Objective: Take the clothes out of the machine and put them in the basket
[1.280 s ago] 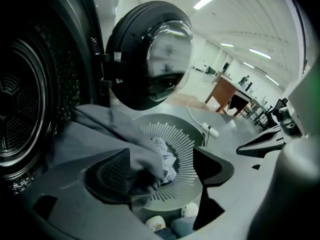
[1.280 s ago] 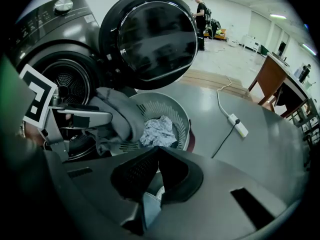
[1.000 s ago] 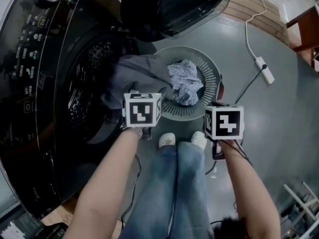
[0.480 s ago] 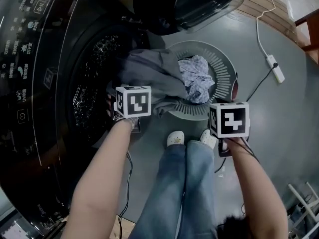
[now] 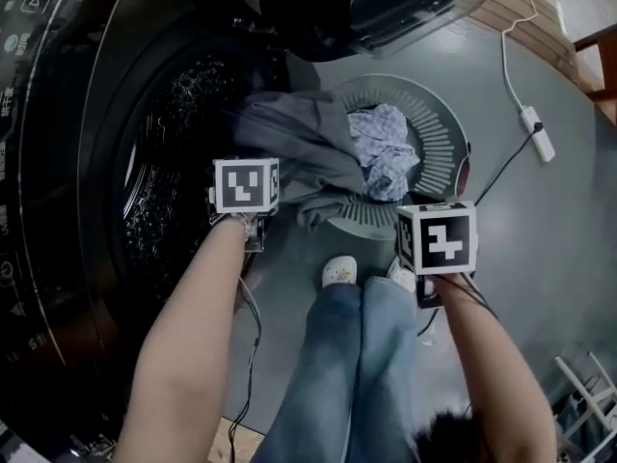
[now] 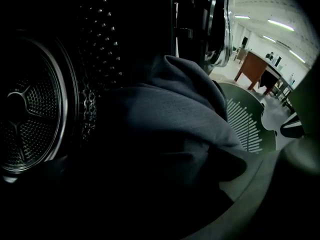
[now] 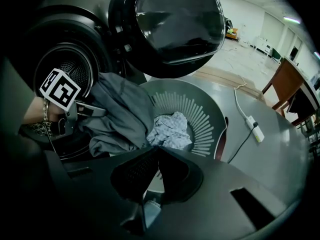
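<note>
A grey garment (image 5: 308, 152) (image 6: 165, 124) (image 7: 122, 116) hangs out of the washer drum (image 5: 164, 181) and drapes over the rim of the round slotted basket (image 5: 439, 143) (image 7: 200, 119). A light patterned cloth (image 5: 386, 148) (image 7: 170, 129) lies inside the basket. My left gripper (image 5: 249, 222) (image 7: 95, 109) hovers at the drum mouth beside the garment's near fold. Its jaws are opening and nothing is pinched between them. My right gripper (image 5: 424, 283) (image 7: 156, 151) is shut and empty, at the basket's near side.
The washer door (image 5: 386, 8) (image 7: 170, 19) stands open above the basket. A white power strip (image 5: 536, 133) with its cable lies on the floor to the right. The person's shoes (image 5: 337, 271) stand just in front of the basket. A wooden table (image 7: 287, 84) is far right.
My left gripper has moved left, from the basket's edge toward the drum mouth. The grey garment stays draped over the basket rim. The right gripper has drifted slightly and stayed shut.
</note>
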Tool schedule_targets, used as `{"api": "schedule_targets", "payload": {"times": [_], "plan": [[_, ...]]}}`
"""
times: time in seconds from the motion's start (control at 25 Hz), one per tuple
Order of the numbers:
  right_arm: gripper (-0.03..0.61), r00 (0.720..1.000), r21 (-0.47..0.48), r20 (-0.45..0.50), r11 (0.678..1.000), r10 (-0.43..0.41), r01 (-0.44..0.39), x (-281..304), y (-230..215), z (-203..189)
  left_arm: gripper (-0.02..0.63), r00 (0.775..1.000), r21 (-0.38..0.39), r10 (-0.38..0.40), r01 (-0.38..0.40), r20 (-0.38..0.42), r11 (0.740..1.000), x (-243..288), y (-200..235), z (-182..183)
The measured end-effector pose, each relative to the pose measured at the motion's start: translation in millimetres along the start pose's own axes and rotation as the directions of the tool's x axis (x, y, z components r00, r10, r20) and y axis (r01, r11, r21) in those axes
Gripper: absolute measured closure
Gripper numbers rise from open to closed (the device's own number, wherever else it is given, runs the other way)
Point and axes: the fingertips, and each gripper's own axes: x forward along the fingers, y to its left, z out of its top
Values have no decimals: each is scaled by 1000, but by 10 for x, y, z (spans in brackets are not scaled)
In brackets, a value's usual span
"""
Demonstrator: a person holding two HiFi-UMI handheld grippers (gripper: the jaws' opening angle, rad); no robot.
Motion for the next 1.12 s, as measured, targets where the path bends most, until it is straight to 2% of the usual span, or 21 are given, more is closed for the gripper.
{"api": "schedule_targets", "payload": {"times": [0.12, 0.24, 0.28, 0.32, 0.4, 0.44, 0.56, 0.68, 0.8, 0.92, 1.12], "plan": [[576, 999, -10, 25, 1000, -27, 27, -11, -76, 93, 41, 999, -9, -33, 33, 8, 999, 17, -52, 26], [577, 999, 4, 31, 1000, -16, 16, -50, -59, 117, 48, 999, 13, 35, -35, -17, 999, -50, 38, 21], [577, 1000, 9, 26, 1000, -1, 1, -62, -29, 101, 86, 998, 37, 60, -59, -20, 998, -90, 44, 15], [577, 1000, 15, 19, 1000, 15, -15, -75, 2, 75, 188, 997, 68, 76, -74, -23, 995, -137, 6, 1], [577, 1000, 22, 9, 999, 30, -30, -117, 18, 41, 459, 998, 109, 69, -69, 0, 992, -243, -194, 28], [577, 1000, 21, 12, 999, 27, -27, -148, 0, 45, 508, 998, 103, 52, -55, 30, 993, -301, -310, 83], [577, 999, -2, 37, 1000, -7, 7, -252, -106, 101, 522, 996, 53, 4, -8, 91, 999, -461, -548, 208], [577, 999, -2, 45, 1000, -15, 15, -336, -170, 126, 522, 993, 54, -54, 48, 107, 997, -583, -768, 257], [577, 998, 25, 59, 1000, -15, 13, -422, -238, 164, 523, 980, 24, -151, 149, 132, 989, -685, -1008, 343], [577, 997, 45, 68, 999, -22, 19, -502, -334, 180, 523, 942, -21, -287, 295, 175, 955, -794, -1297, 477], [577, 996, 72, 75, 997, -40, 35, -594, -518, 172, 523, 857, -87, -464, 492, 225, 866, -927, -1738, 676]]}}
